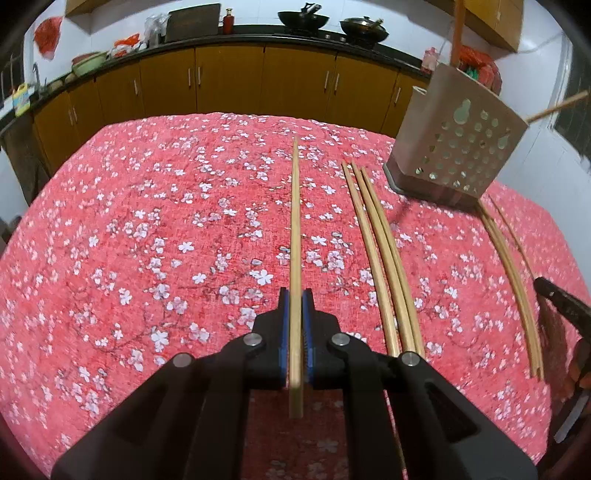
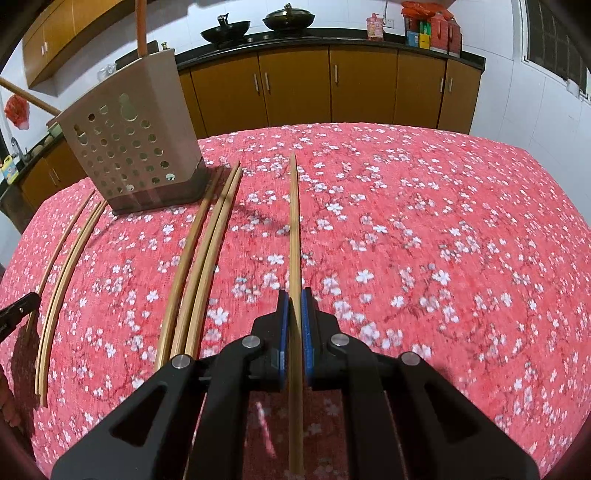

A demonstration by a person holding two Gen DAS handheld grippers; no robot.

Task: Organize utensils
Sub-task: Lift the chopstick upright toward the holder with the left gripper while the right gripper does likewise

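Note:
My left gripper (image 1: 295,295) is shut on one bamboo chopstick (image 1: 294,221), which points away over the red floral tablecloth (image 1: 166,240). Three loose chopsticks (image 1: 380,258) lie just right of it, and a further bundle (image 1: 513,280) lies beyond them. The beige perforated utensil holder (image 1: 458,147) stands at the far right. In the right wrist view my right gripper (image 2: 294,295) is shut on another chopstick (image 2: 294,221). Three chopsticks (image 2: 207,266) lie to its left, more chopsticks (image 2: 62,280) further left, and the holder (image 2: 133,147) stands behind them.
An orange handle (image 2: 140,26) and a wooden stick (image 2: 26,96) poke out of the holder. Each gripper's black tip shows at the other view's edge (image 1: 561,302) (image 2: 18,306). Brown kitchen cabinets (image 1: 229,81) with woks (image 1: 303,18) run behind the table.

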